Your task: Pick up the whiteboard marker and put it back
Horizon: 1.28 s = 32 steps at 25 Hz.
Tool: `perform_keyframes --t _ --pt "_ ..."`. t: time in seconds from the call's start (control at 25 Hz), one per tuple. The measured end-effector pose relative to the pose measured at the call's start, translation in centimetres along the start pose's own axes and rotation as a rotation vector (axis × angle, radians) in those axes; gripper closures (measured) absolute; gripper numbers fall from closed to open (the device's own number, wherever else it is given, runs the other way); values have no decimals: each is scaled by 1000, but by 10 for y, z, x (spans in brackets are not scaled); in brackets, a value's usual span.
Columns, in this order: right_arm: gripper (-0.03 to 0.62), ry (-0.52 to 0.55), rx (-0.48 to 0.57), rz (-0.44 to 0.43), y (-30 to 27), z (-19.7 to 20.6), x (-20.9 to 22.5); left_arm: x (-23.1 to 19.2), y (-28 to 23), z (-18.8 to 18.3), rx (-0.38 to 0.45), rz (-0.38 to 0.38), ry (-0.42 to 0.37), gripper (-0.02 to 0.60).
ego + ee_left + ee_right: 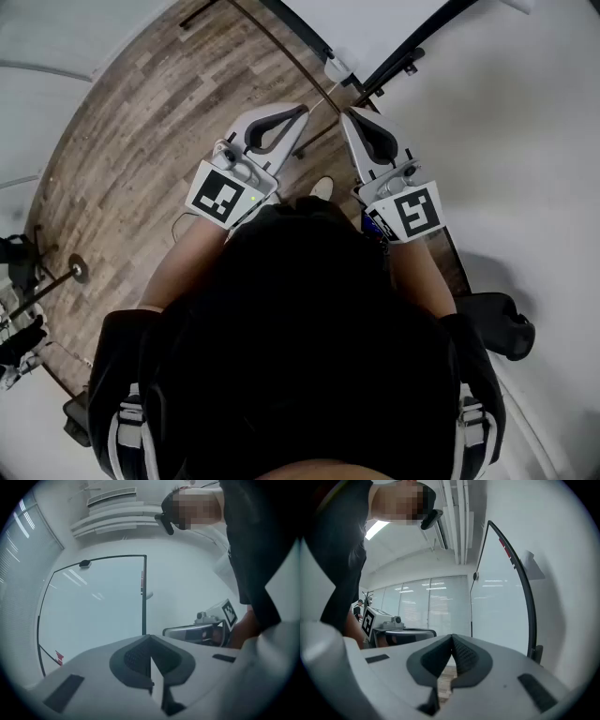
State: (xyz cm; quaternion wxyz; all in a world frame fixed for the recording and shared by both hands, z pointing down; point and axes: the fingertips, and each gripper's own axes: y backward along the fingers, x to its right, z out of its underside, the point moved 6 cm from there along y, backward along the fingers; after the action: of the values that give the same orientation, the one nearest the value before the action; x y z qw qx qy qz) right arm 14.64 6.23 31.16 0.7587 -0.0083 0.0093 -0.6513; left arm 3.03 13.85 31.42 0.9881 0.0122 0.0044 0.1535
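Observation:
I see no whiteboard marker clearly in any view. Both grippers are held level, side by side in front of the person's chest, and point at a whiteboard (93, 611) in a black frame (309, 33). My left gripper (300, 111) is shut, its dark pads meeting with nothing between them (150, 644). My right gripper (350, 114) is also shut and empty (453, 641). Each gripper shows in the other's view: the right one (201, 632) and the left one (401, 634). Small red marks sit on the whiteboard's (499, 606) frame (505, 545) and near its lower corner (58, 657).
Wooden floor (141, 141) lies below the grippers. A white wall (525, 141) runs along the right, with a black object (497, 323) at its foot. Dark stand gear (28, 281) stands at the left edge. Windows with blinds (422, 606) are far off.

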Motion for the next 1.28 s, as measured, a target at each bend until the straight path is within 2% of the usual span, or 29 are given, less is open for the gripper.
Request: perform_keyframes --t 0.2,0.36,0.72,1.28 --pt "602 -3 -6 -2 5 2 -4 6 3 0 11 2 9 578" --pt "600 -34 27 -11 10 4 -3 9 2 -2 40 4 15 578" --pt "600 -38 26 -16 17 1 2 11 -3 -3 -2 8 45 578" --pt "600 -37 36 -35 36 12 51 26 -52 1 -1 -5 14 578"
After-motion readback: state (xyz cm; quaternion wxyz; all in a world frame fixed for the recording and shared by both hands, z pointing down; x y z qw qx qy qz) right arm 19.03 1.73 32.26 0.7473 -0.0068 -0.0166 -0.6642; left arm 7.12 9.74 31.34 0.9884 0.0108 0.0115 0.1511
